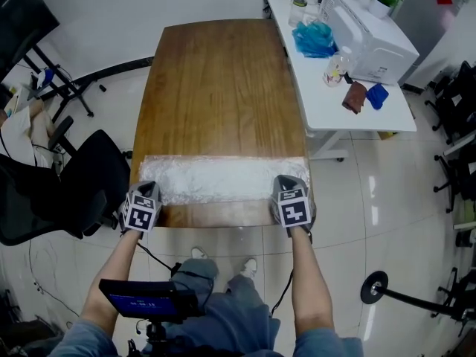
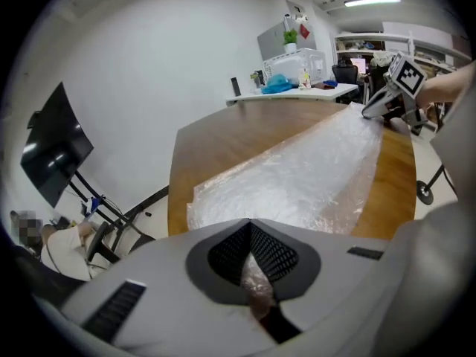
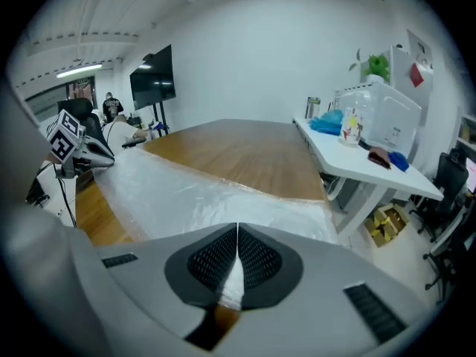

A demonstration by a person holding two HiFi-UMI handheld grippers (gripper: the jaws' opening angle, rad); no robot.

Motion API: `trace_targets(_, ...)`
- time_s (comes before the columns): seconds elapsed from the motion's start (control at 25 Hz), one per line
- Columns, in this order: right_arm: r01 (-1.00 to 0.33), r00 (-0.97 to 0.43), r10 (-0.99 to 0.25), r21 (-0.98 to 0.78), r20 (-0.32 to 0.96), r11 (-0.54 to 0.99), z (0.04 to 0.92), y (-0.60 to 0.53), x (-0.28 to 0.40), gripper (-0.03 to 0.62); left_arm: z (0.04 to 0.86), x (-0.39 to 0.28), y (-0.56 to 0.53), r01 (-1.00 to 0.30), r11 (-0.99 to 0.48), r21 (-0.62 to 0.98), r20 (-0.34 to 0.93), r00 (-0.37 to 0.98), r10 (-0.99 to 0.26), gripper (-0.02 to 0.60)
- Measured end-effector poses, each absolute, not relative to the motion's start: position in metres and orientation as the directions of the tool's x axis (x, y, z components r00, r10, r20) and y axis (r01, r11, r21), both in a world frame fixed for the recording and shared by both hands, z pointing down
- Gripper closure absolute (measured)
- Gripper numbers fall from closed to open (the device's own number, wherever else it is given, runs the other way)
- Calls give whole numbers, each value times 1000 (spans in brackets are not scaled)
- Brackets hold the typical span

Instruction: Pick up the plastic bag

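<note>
A clear plastic bag [image 1: 219, 178] lies stretched flat across the near end of the brown wooden table [image 1: 216, 88]. My left gripper [image 1: 144, 192] is shut on the bag's left corner, film pinched between its jaws in the left gripper view [image 2: 253, 274]. My right gripper [image 1: 290, 188] is shut on the bag's right corner; the right gripper view shows white film [image 3: 230, 281] caught between the closed jaws. The bag [image 2: 297, 173] spans between the two grippers, and each gripper shows in the other's view: right gripper [image 2: 390, 99], left gripper [image 3: 71, 151].
A white side table [image 1: 335, 65] at the right carries a white appliance [image 1: 368, 32], a blue bag, bottles and cloths. A black office chair [image 1: 74, 188] stands left of the table. Monitor stands and chairs sit further left and right on the white floor.
</note>
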State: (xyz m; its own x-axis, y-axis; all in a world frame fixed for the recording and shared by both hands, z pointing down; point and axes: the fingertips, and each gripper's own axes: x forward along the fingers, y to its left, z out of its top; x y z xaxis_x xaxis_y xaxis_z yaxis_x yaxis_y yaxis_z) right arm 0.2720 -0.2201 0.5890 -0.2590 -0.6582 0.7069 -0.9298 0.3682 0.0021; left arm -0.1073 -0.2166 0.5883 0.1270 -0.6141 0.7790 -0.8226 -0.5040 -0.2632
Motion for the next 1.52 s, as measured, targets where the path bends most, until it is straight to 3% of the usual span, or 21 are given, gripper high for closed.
trace_targets(0.28,-925,-276,-642,-17,715,379,590,-218,272,594,586,-108,-217,-845,-479,-237,772,135,-621,566)
trace_targets(0.52,-940,-260,-716,-1,648,341,561,-231,304,594,563,-93,-233,-850,-471,-235,725,170,-668,566)
trace_targets(1.12,-956,-169,-685,51,709,289,585,-225,336,594,584,-112,-225,-857,-462,-228,763,138,-632,566)
trace_targets(1.28,-933,-223,-728,74,648,352,561,-233,301,594,548,-81,-232,-860,-459,-223,683,198,-703,566)
trace_targets(1.52,-872,-366,-678,20,638,489,563,-232,223,594,564,-25,-229,-801,-564,-202,711,276,-646,566)
